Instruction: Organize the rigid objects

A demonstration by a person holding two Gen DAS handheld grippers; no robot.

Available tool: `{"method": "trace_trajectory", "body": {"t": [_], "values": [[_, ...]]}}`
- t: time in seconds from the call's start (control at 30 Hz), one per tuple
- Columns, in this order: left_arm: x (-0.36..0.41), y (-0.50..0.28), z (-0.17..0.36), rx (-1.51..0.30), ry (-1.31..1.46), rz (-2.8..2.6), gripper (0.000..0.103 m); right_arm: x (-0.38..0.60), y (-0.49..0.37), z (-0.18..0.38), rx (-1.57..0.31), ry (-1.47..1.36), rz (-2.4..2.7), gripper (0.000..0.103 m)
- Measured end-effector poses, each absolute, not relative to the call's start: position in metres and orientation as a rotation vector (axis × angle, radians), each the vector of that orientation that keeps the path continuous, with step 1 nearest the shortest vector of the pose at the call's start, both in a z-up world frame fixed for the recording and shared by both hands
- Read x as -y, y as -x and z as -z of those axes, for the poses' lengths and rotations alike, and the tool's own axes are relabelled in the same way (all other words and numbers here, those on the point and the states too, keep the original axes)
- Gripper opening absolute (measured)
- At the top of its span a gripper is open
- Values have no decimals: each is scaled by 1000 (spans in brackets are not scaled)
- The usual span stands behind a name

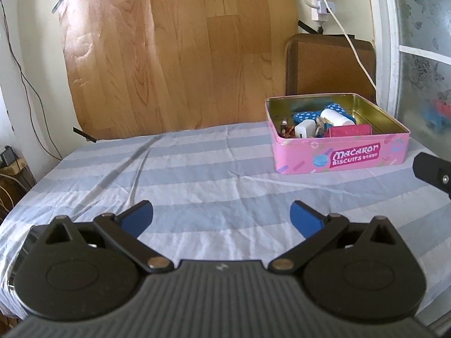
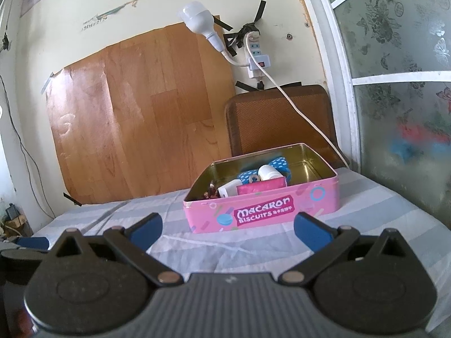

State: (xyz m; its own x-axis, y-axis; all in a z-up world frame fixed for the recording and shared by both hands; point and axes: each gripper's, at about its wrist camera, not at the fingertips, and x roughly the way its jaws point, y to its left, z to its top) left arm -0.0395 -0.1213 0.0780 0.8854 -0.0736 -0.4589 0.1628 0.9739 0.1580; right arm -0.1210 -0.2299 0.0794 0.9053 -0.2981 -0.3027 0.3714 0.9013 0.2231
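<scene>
Tin [image 1: 341, 157], pink, lidless, near table's [image 1: 197, 174] far right corner, long axis along far edge, label facing grippers. Left gripper [image 1: 221, 218] spread wide, empty, tin ahead-right. Right gripper [image 2: 227, 232] likewise, tin straight ahead.

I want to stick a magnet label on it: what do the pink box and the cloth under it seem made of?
The pink box looks like thin printed metal: glossy outside, shiny gold inside, rolled rim. Likely tinplate, though magnetism can't be confirmed. The striped cloth looks like matte woven fabric, creased and wrinkled.
</scene>
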Motion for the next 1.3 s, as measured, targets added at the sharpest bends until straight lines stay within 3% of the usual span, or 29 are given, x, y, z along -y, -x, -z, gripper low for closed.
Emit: {"method": "trace_trajectory", "body": {"t": [1.3], "values": [[120, 44, -80, -473, -170, 224, 103, 223, 121, -74, -286, -300, 344, 103]]}}
